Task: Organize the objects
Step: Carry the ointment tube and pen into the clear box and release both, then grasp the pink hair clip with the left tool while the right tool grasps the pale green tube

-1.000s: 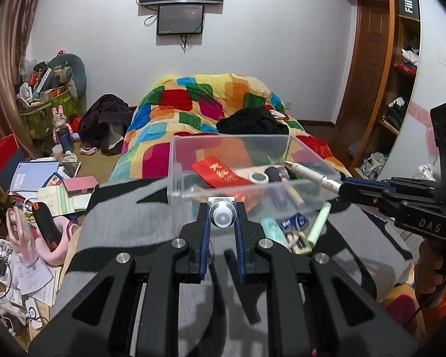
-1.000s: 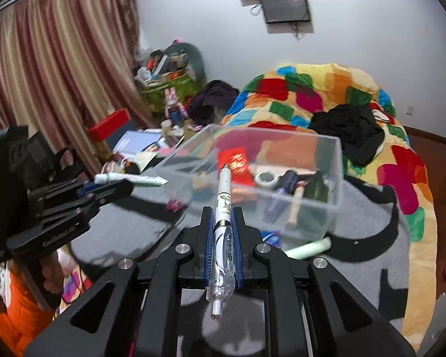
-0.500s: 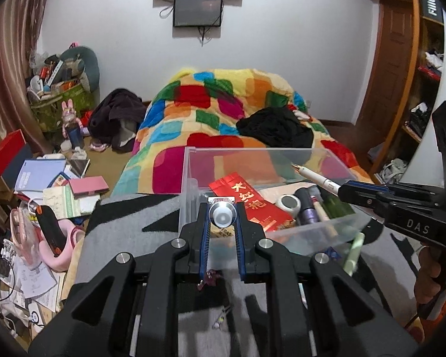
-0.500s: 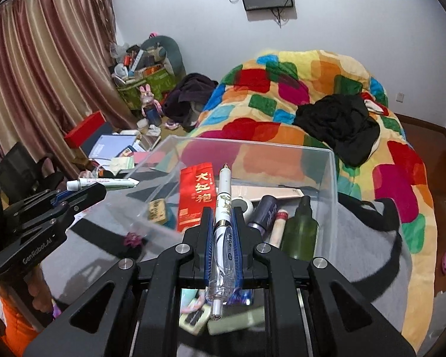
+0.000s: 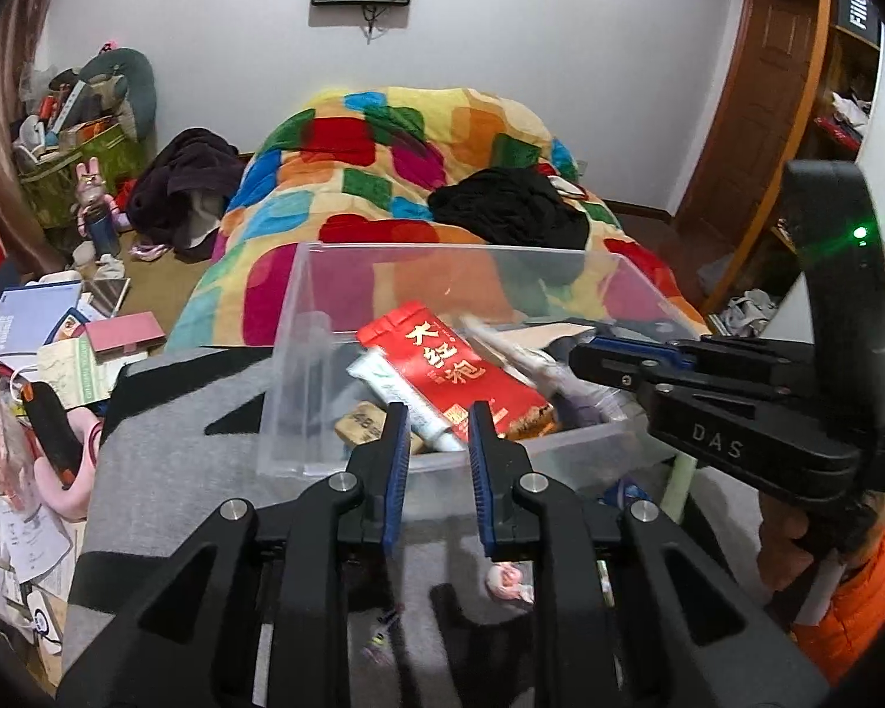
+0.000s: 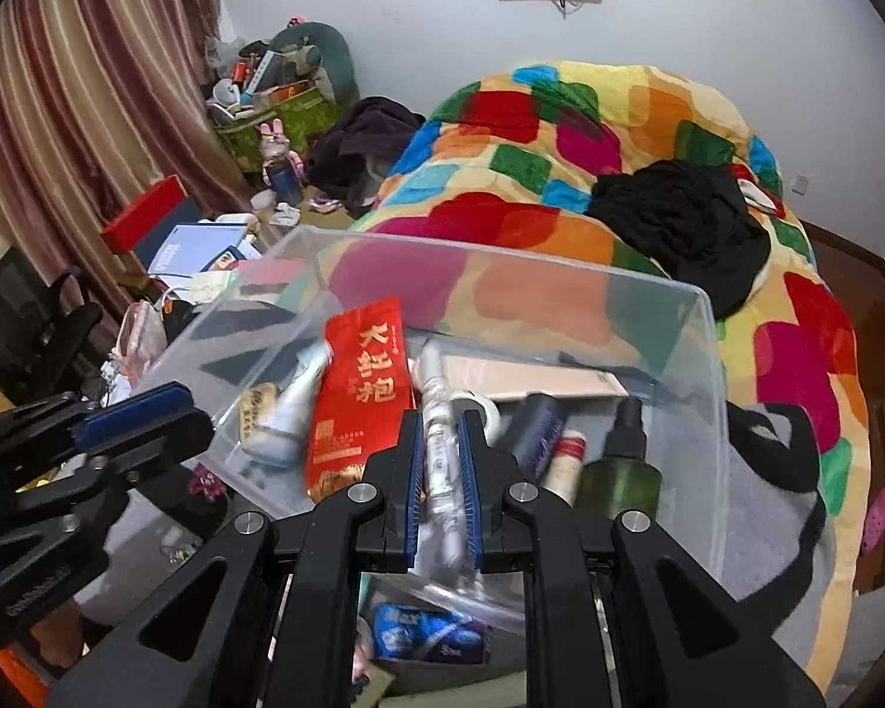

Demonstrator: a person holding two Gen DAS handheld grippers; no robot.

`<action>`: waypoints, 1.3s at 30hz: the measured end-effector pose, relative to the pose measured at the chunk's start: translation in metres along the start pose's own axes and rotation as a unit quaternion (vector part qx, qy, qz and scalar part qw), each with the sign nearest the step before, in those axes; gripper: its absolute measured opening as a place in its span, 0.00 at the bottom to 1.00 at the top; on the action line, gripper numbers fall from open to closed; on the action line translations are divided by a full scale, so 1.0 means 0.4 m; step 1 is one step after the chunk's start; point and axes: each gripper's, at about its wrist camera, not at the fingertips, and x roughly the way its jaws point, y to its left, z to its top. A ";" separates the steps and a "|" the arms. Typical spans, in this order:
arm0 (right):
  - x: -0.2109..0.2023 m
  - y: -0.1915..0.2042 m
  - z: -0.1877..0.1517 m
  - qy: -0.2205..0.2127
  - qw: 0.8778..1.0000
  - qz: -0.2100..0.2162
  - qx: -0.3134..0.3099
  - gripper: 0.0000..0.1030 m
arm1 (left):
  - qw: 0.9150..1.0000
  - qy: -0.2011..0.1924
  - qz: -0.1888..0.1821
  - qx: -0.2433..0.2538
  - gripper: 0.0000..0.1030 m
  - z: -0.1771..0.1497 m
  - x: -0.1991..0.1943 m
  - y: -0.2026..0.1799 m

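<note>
A clear bin is seen on a grey blanket, with both grippers at its near wall. The left gripper is held with its jaws apart and nothing between them; a white tube lies in the bin just beyond, its long axis running from near right to far left in the left view. The pen is seen between the pads of the right gripper, its long axis running along the fingers and its tip pointing away into the bin; it is blurred, and whether it is clamped or loose cannot be told. A red packet lies lengthwise between tube and pen. The pen's near end is cut off by the gripper body. Items under the bin's near wall are only partly made out.
</note>
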 end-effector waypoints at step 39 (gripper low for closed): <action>-0.084 -0.076 -0.222 0.029 0.992 -0.038 0.119 0.62 | 0.994 0.095 0.054 -0.021 0.63 -0.111 0.071 0.101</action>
